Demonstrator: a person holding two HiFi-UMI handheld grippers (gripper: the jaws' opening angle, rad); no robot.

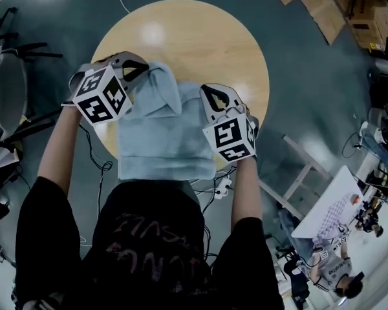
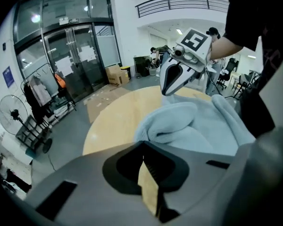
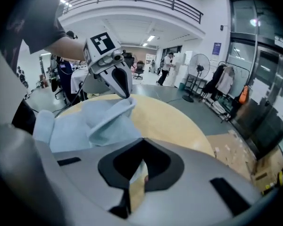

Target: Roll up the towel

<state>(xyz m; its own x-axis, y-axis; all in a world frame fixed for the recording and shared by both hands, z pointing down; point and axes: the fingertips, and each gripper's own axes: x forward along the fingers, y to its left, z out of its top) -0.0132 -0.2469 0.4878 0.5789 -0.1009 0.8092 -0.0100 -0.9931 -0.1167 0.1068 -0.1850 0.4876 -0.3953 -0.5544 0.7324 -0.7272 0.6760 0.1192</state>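
A round wooden bench [image 1: 194, 37] stands on the grey floor [image 1: 297, 76], with a chair [image 1: 10, 89] to its left and flattened cardboard [image 1: 317, 2] beyond it. The pale blue towel [image 1: 158, 134] lies on the bench's near side. The left gripper [image 1: 142, 65] and the right gripper [image 1: 205, 90] are each closed on its lifted far edge.

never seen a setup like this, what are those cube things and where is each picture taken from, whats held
There is no robot: a person holds a hand tool with a two-jaw claw in each hand. The marked cubes are part of those tools. The head view comes from a camera on the person's head, looking down. The two gripper views come from cameras riding on the tools, each looking along its own claw. A light blue towel lies on a round wooden table. The left claw and the right claw are both shut, each apparently pinching the towel's far edge, which is lifted.
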